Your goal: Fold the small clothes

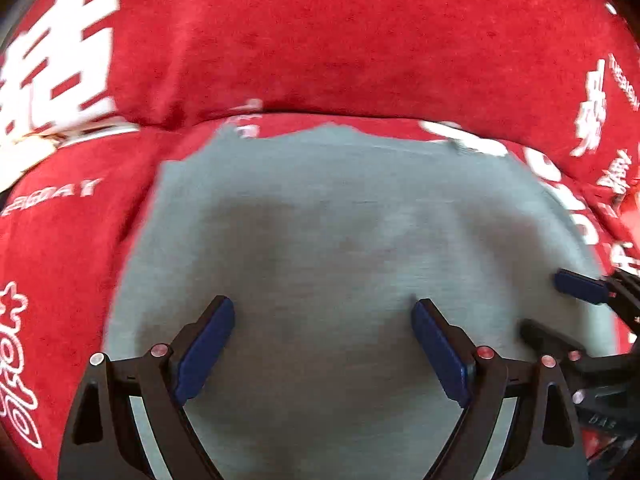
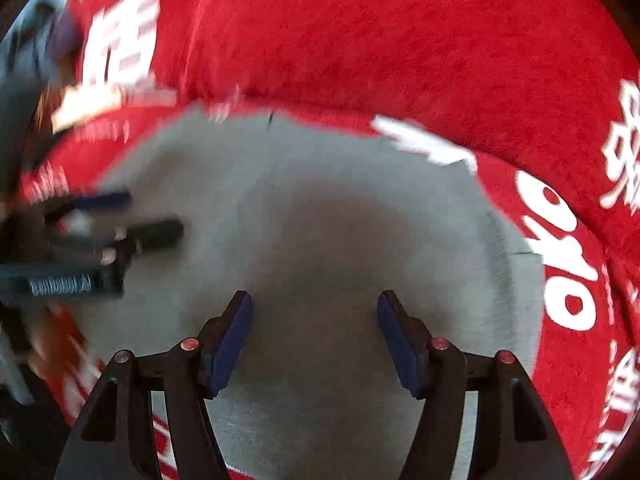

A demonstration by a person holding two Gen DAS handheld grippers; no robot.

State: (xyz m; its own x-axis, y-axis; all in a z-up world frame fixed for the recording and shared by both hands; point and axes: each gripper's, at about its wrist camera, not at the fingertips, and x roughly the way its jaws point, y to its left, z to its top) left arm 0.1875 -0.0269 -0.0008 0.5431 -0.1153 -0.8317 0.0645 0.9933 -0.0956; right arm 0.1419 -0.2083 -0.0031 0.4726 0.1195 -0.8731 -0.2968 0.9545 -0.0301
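Below both pairs of jaws lies a grey garment (image 1: 340, 240), spread flat on a red cloth with white lettering (image 1: 360, 40) that covers the surface under it. The left gripper (image 1: 324, 344) points steeply down at the garment, its jaws standing wide apart with nothing between the blue pads (image 1: 206, 350) but bare grey fabric; whether the tips touch the cloth cannot be told. Ahead of these jaws the garment's far edge runs uneven against the red cloth, and a soft shadow darkens the fabric just beyond the tips.

To the right of the left jaws, near the garment's right border, the right gripper (image 1: 560, 304) reaches in from the side. In the right wrist view the right gripper (image 2: 314, 336) also faces down at the grey garment (image 2: 320, 220); its jaws stand open, somewhat narrower than the left pair, and hold nothing. To the left of these jaws the left gripper (image 2: 132, 216) appears blurred over the garment's left part. The red cloth with white lettering (image 2: 400, 40) wraps around the garment on the far and right sides.
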